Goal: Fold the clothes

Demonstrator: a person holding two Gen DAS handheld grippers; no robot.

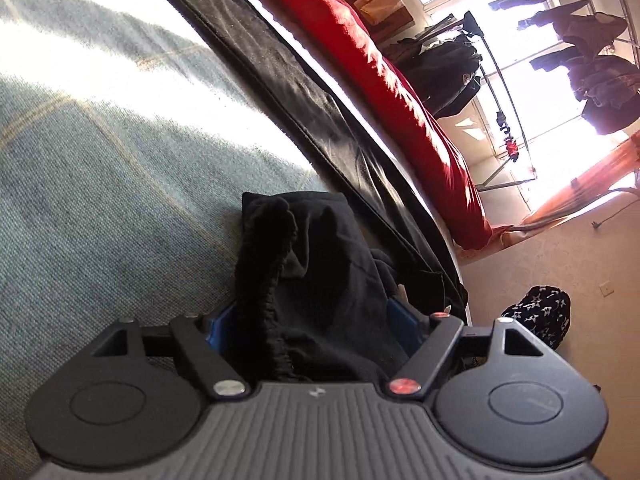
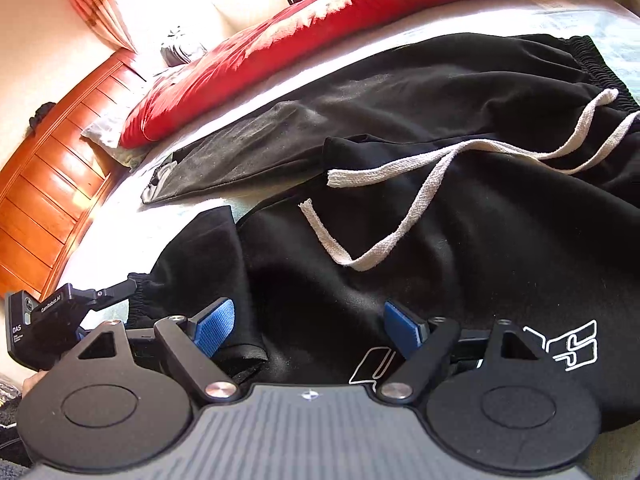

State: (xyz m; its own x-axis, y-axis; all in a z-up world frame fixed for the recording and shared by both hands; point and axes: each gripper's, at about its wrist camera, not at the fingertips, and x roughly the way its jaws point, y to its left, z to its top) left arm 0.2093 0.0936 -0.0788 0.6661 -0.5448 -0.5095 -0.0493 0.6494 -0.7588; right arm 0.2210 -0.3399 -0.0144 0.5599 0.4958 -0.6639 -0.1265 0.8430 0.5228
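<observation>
Black sweatpants (image 2: 440, 120) with a white drawstring (image 2: 384, 168) and a white printed logo (image 2: 568, 344) lie spread over the bed. My right gripper (image 2: 308, 328) hovers low over the pants, open, its blue pads (image 2: 212, 328) clear of the cloth. In the left wrist view a bunched pant leg end with an elastic cuff (image 1: 280, 260) lies between the wide-apart jaws of my left gripper (image 1: 310, 324); most of both pads is hidden by the cloth. From the right wrist view the left gripper (image 2: 116, 290) shows at that cuff. Another pant leg (image 1: 300, 80) stretches along the bed.
A red blanket (image 2: 320, 28) lies along the far side of the grey-blue bed sheet (image 1: 100, 160). A wooden headboard (image 2: 52, 184) stands at the left. Beyond the bed's edge are the beige floor (image 1: 560, 272), a black star-patterned item (image 1: 536, 316) and a rack of dark clothes (image 1: 580, 60).
</observation>
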